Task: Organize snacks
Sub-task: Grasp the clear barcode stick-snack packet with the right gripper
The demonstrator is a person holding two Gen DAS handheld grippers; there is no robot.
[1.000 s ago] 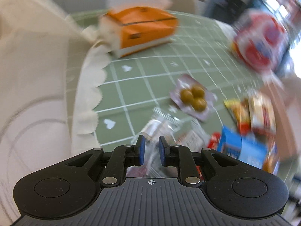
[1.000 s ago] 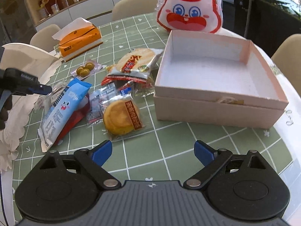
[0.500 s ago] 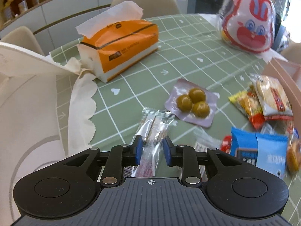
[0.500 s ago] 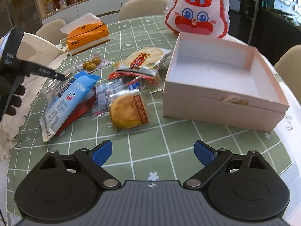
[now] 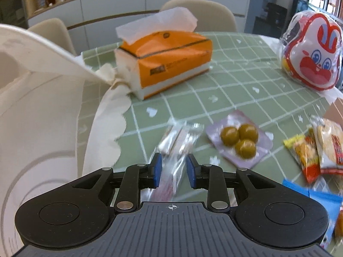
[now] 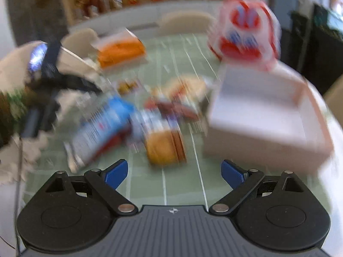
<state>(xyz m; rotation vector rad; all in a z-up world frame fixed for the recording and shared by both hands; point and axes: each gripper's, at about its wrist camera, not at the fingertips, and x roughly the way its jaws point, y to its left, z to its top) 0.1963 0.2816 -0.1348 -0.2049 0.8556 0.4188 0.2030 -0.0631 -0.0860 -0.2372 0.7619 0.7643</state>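
Note:
My left gripper point(image 5: 173, 169) hovers low over the green checked tablecloth, and its jaws are closing. A clear wrapped snack packet point(image 5: 182, 137) lies between the blue pads, which do not press on it. Just right of it sits a lilac packet of three green balls point(image 5: 239, 138). Further right lie a yellow-red packet point(image 5: 304, 154), a rice-cracker packet point(image 5: 328, 145) and a blue packet point(image 5: 315, 194). The right wrist view is blurred. My right gripper point(image 6: 174, 174) is open and empty above the cloth, with a round cake packet point(image 6: 165, 147) just ahead of it. The pink box point(image 6: 257, 152) stands to its right.
An orange tissue box point(image 5: 169, 60) stands at the back of the table. A red-and-white rabbit-face bag point(image 5: 310, 53) sits at the far right, behind the box. A cream scalloped cloth point(image 5: 103, 128) and a chair back fill the left side. More chairs ring the table.
The left jaws went from almost shut to slightly apart around the clear packet, and that view steadied. The right gripper rose and rolled, so its view is now blurred.

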